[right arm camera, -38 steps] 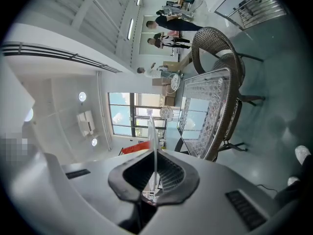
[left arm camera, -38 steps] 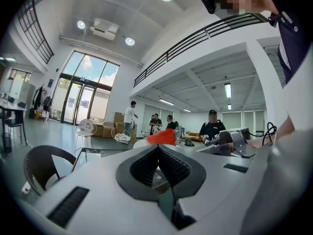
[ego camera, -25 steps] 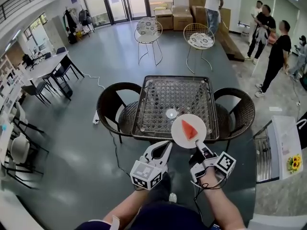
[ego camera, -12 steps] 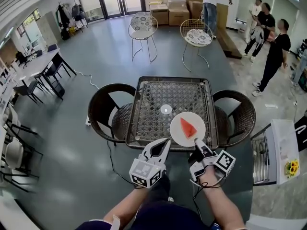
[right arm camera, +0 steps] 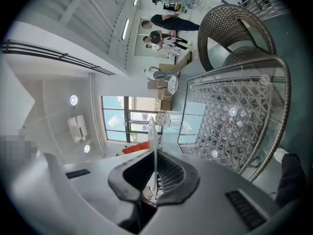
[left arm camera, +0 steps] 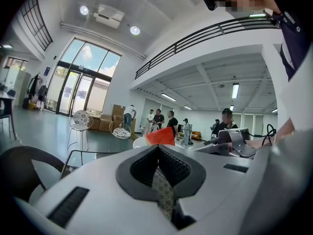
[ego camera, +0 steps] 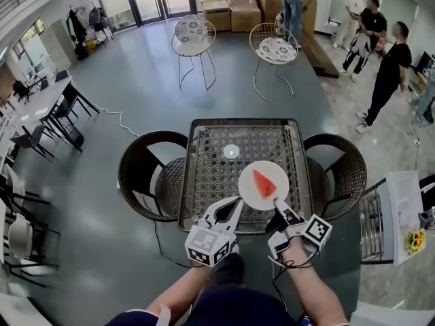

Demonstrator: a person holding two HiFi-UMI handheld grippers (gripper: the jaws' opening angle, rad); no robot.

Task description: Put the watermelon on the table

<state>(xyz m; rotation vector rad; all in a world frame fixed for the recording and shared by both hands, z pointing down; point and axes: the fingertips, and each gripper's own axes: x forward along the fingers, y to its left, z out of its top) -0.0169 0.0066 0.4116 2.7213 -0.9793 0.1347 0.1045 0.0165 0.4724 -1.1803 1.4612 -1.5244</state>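
A red wedge of watermelon (ego camera: 264, 182) lies on a round white plate (ego camera: 252, 195). My right gripper (ego camera: 279, 211) is shut on the plate's near rim and holds it over the near right part of the glass-topped table (ego camera: 204, 175). I cannot tell whether the plate touches the glass. In the right gripper view the plate (right arm camera: 152, 141) shows edge-on between the jaws, with the watermelon (right arm camera: 135, 148) red beside it. My left gripper (ego camera: 231, 206) hangs shut and empty at the table's near edge, left of the plate. The watermelon (left arm camera: 160, 136) peeks above its jaws in the left gripper view.
Dark wicker chairs stand at the table's left (ego camera: 144, 172) and right (ego camera: 341, 170). Two wire chairs (ego camera: 192, 34) (ego camera: 276, 50) stand beyond it. Several people (ego camera: 391, 60) are at the back right. A white shelf with yellow flowers (ego camera: 414, 240) is at my right.
The table has come closer under me, and the plate with the watermelon now reaches farther over the glass top. Both grippers keep their hold and spacing.
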